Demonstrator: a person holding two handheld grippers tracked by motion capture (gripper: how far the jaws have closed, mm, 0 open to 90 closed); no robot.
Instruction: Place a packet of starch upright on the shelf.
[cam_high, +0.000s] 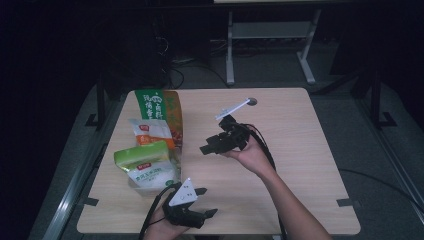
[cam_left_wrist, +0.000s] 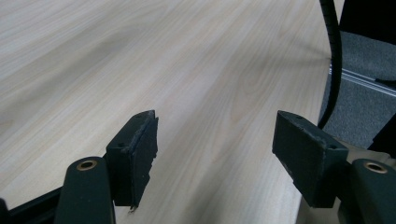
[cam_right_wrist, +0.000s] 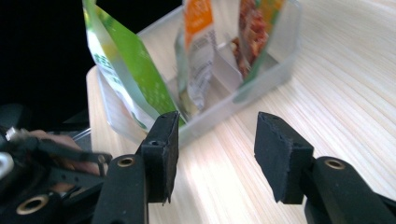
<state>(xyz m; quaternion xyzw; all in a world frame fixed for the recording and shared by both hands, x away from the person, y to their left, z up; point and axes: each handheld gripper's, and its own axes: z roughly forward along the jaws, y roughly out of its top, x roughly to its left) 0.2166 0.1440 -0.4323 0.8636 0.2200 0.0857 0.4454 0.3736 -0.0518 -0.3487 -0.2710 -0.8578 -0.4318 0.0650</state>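
Large white Chinese characters stand on the green top of the tall bag (cam_high: 159, 107) at the back of the clear bin (cam_right_wrist: 243, 88) — too small to read with certainty. The middle white-and-orange pouch (cam_high: 149, 131) carries a small red logo patch, illegible. The front green-and-white pouch (cam_high: 145, 167) bears a red patch and dark characters — unreadable. No numbers legible anywhere.

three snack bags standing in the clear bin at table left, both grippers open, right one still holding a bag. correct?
Not quite: the right gripper holds nothing. The right gripper view shows its jaws apart with bare table between them, short of the clear bin. The rest stands: three snack bags upright in the bin, left gripper open too.
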